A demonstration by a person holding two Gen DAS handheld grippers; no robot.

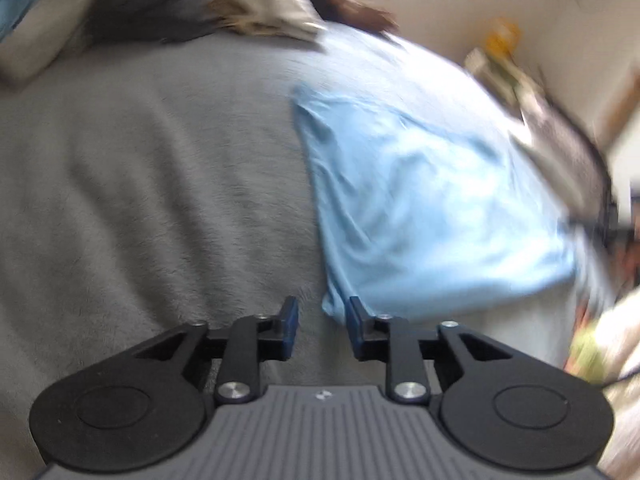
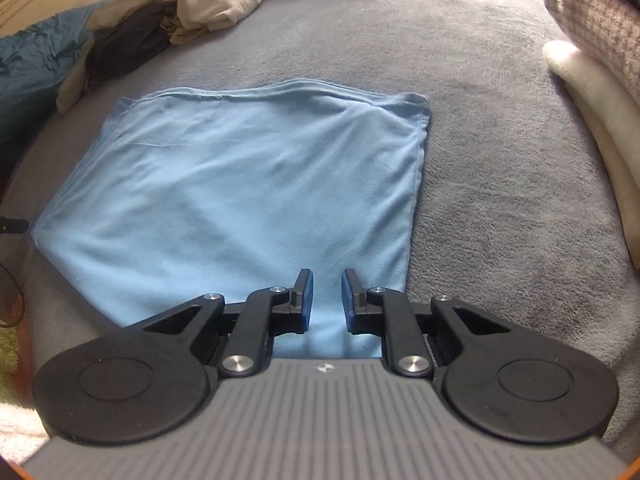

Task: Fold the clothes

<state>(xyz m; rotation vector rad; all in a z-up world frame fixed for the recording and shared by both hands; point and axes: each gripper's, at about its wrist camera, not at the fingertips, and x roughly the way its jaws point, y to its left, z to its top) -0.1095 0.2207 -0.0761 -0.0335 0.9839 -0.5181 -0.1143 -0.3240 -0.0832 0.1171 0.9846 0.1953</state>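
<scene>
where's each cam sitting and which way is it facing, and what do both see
Left wrist: rides the left gripper, angled down at the grey fleece blanket; the folded light blue cloth lies right of its open fingers.
Right wrist: rides the right gripper, angled down over the near edge of the same cloth, fingers slightly apart.
Shared: cloth, blanket, and the heap of clothes beyond.

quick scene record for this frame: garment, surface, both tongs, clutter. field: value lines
garment: light blue cloth, folded to a rough rectangle, lying flat
surface: grey fleece blanket
left tongs: open, nothing between the pads, at the cloth's near corner; view is motion-blurred
right tongs: open by a narrow gap, over the cloth's near edge, no fabric pinched
clutter: pile of unfolded clothes at the far left; stacked textiles at the right edge
</scene>
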